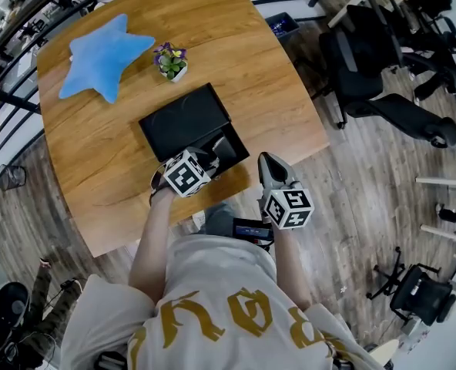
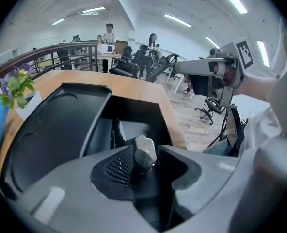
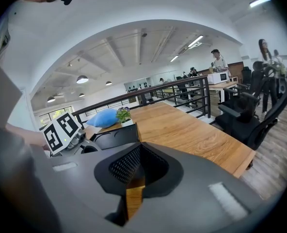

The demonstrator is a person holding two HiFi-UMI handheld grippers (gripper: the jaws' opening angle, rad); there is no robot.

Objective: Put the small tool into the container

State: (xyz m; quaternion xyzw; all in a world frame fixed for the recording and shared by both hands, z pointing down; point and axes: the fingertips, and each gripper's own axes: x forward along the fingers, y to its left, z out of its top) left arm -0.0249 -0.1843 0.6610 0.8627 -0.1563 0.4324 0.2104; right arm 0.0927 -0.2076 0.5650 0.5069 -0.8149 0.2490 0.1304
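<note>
A small tool (image 2: 145, 153), its shaft hidden, is clamped in the left tongs (image 2: 142, 165); the right tongs (image 3: 136, 174) are pressed together, empty.

Left tongs (image 1: 216, 154) clamped on small tool (image 2: 145, 151), right tongs (image 3: 137, 154) pressed together, both bare forearms (image 1: 152, 237) reaching forward.

One overhead, two low; common table (image 1: 251, 75)

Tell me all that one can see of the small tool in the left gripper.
The small tool is a little silvery-grey piece, shiny like metal, with a faceted, lumpy end. Only this end shows; the rest is hidden between the jaws of the left gripper, which are shut on it. It stands roughly upright over the open black container. Nothing else seems to touch it.
</note>
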